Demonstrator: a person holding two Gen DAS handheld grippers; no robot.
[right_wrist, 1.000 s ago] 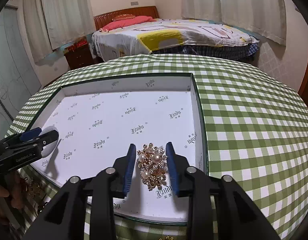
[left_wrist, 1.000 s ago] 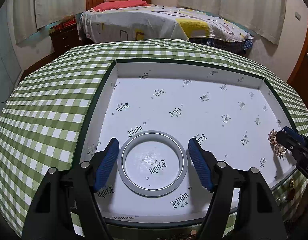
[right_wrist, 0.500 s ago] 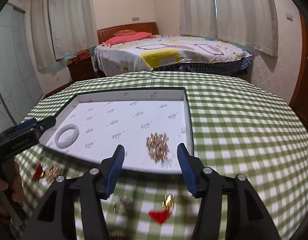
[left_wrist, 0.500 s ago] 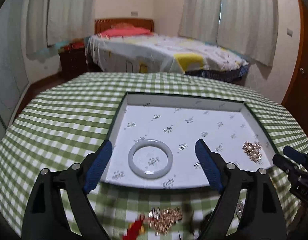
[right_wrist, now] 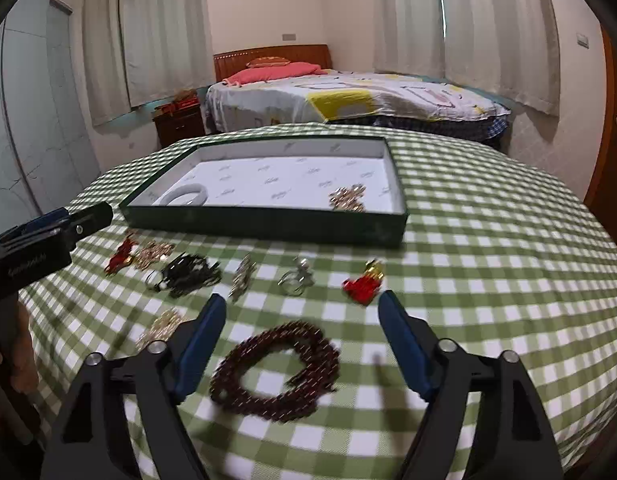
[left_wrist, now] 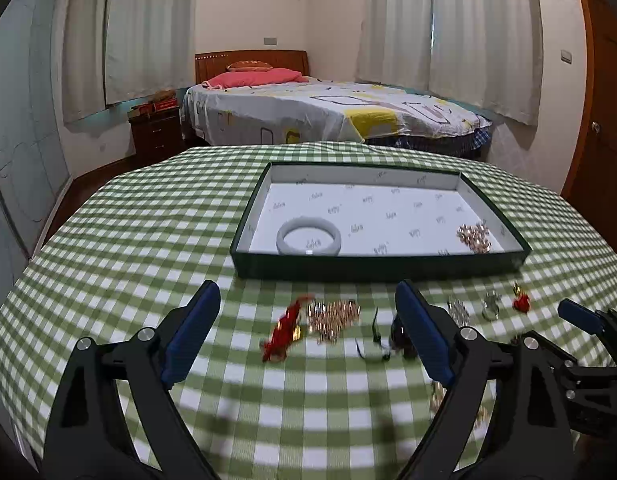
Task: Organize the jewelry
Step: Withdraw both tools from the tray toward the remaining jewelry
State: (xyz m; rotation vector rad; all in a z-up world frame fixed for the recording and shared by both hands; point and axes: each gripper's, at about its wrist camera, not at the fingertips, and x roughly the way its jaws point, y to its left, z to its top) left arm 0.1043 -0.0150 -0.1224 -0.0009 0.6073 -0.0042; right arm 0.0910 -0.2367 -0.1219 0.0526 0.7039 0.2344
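Note:
A dark green tray (left_wrist: pixel 372 268) (right_wrist: pixel 268 224) with a white lining sits on the checked tablecloth. In it lie a white bangle (left_wrist: pixel 282 238) (right_wrist: pixel 188 189) at the left and a gold pearl brooch (left_wrist: pixel 474 237) (right_wrist: pixel 347 198) at the right. My left gripper (left_wrist: pixel 306 286) is open above a red tassel piece (left_wrist: pixel 284 332) and a gold piece (left_wrist: pixel 334 316) on the cloth. My right gripper (right_wrist: pixel 302 299) has its jaws opening. A dark red bead bracelet (right_wrist: pixel 276 368) lies on the cloth between its fingers, untouched.
Loose jewelry lies in front of the tray: a black corded piece (right_wrist: pixel 188 274), a silver ring (right_wrist: pixel 296 278), a red charm (right_wrist: pixel 364 282) and a gold piece (right_wrist: pixel 162 328). A hand (right_wrist: pixel 12 360) holds the left gripper. A bed stands beyond the table.
Both grippers have pulled back out of the tray and opened wider. The bangle and the brooch stay in the tray. The loose jewelry in front of the tray has come into view.

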